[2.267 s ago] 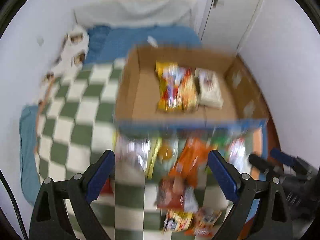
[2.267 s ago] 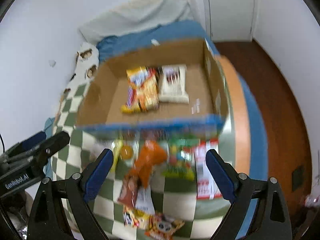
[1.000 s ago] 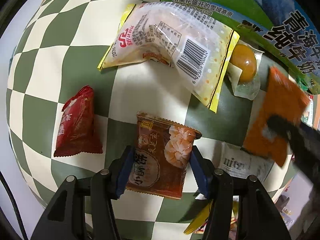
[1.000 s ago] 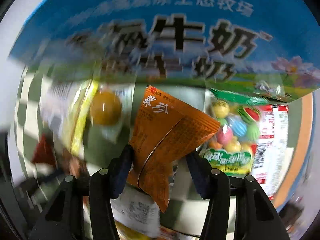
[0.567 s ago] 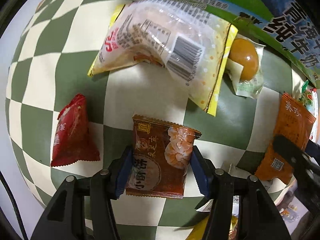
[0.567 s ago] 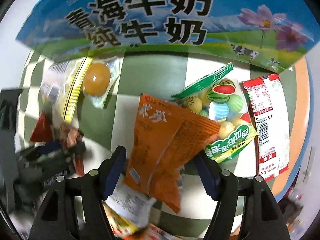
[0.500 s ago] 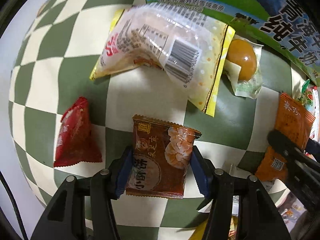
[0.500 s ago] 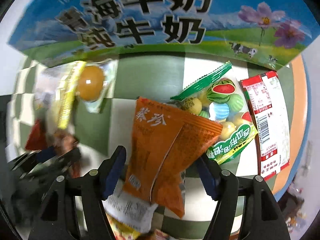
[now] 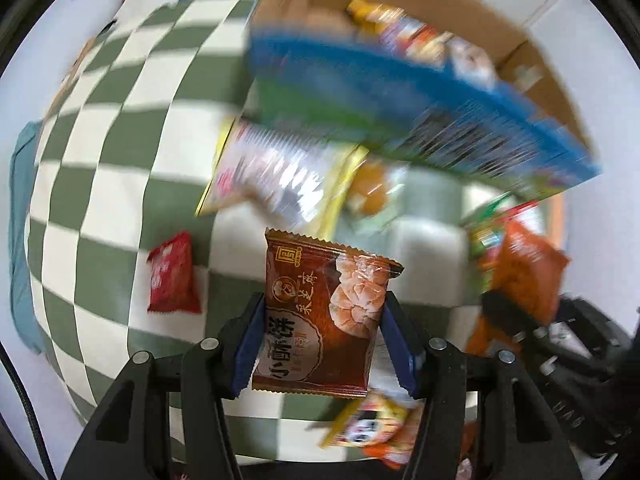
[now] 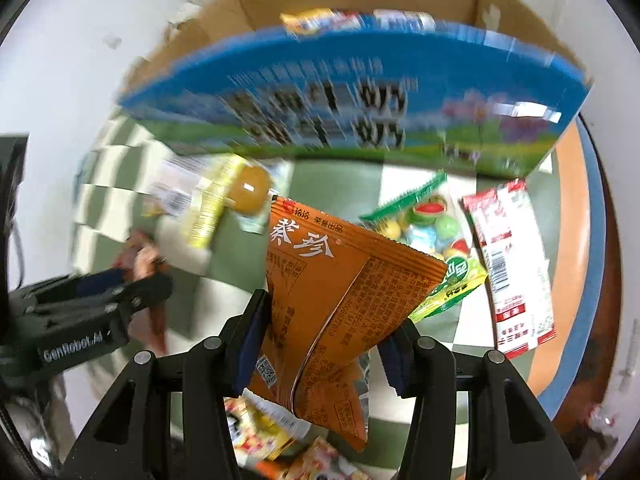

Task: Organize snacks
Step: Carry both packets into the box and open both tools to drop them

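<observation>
The left gripper (image 9: 326, 344) pinched a brown pack (image 9: 320, 316) between its blue pads, and the pack was up off the checked cloth (image 9: 104, 160). The right gripper (image 10: 322, 344) was closing on an orange bag (image 10: 340, 300), which sat between its pads and was lifted too. Behind both stood the box (image 10: 360, 120), blurry, with a blue and green front and a few snacks inside. On the cloth lay a red pack (image 9: 172, 276), a clear bag (image 9: 276, 176) with yellow edges and a round orange snack (image 10: 250, 192) just beside it. A candy bag (image 10: 432, 228) and a red and white pack (image 10: 512, 264) lay near the orange bag
</observation>
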Motion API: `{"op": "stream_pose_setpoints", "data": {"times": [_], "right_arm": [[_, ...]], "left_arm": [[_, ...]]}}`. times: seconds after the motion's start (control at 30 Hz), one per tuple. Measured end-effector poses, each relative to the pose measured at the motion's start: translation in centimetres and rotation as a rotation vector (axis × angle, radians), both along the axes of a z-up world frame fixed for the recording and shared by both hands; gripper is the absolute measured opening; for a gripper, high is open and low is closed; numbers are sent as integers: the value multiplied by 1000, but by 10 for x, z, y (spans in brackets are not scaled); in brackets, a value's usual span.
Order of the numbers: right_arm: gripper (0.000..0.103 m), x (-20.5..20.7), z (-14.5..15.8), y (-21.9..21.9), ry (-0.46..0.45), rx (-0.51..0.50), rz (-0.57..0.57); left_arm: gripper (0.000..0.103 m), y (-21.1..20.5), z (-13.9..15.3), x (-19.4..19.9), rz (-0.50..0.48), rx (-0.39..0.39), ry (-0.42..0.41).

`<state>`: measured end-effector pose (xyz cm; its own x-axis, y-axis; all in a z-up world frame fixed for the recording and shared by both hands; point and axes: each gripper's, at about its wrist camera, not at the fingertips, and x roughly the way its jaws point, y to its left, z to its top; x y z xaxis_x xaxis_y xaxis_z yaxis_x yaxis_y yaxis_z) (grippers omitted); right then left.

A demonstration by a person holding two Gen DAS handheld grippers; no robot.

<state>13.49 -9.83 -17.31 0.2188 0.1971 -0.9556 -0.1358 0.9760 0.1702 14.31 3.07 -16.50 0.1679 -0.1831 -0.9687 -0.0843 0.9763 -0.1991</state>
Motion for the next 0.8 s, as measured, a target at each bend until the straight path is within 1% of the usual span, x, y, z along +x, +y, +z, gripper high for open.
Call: {"op": "stream_pose_setpoints", "data": {"times": [0.1, 0.2, 0.27, 0.3, 0.37, 0.47, 0.53, 0.57, 0.6, 0.67, 0.8], "right_arm": [[53, 1, 43, -16, -48, 45, 25], [53, 18, 87, -23, -107, 73, 34], [53, 39, 109, -30, -148, 75, 35], [53, 43, 113, -23, -163, 62, 39], [53, 73, 128, -32, -196, 18, 40], [53, 121, 128, -51, -188, -23, 30], [53, 155, 127, -58, -160, -50, 30], [53, 172, 121, -62, -143, -66, 32], [53, 189, 113, -65, -116, -78, 36], [54, 218, 98, -71, -74, -98, 38], [55, 263, 66, -77, -8, -145, 15]], "left_arm": [[54, -14, 44, 17, -25, -48, -63], [54, -14, 68, 51, -46, -79, -86], [54, -14, 77, 74, -57, -65, -109], [54, -13, 81, 90, -57, -50, -122], [54, -11, 78, 119, -54, -16, -130], [54, -10, 73, 160, -53, 22, -117], [54, -7, 61, 191, -56, 50, -95], [54, -5, 54, 208, -52, 63, -80], [54, -3, 50, 215, -51, 72, -74], [54, -1, 36, 242, -53, 90, -44], [54, 0, 14, 274, -51, 111, -1]]}}
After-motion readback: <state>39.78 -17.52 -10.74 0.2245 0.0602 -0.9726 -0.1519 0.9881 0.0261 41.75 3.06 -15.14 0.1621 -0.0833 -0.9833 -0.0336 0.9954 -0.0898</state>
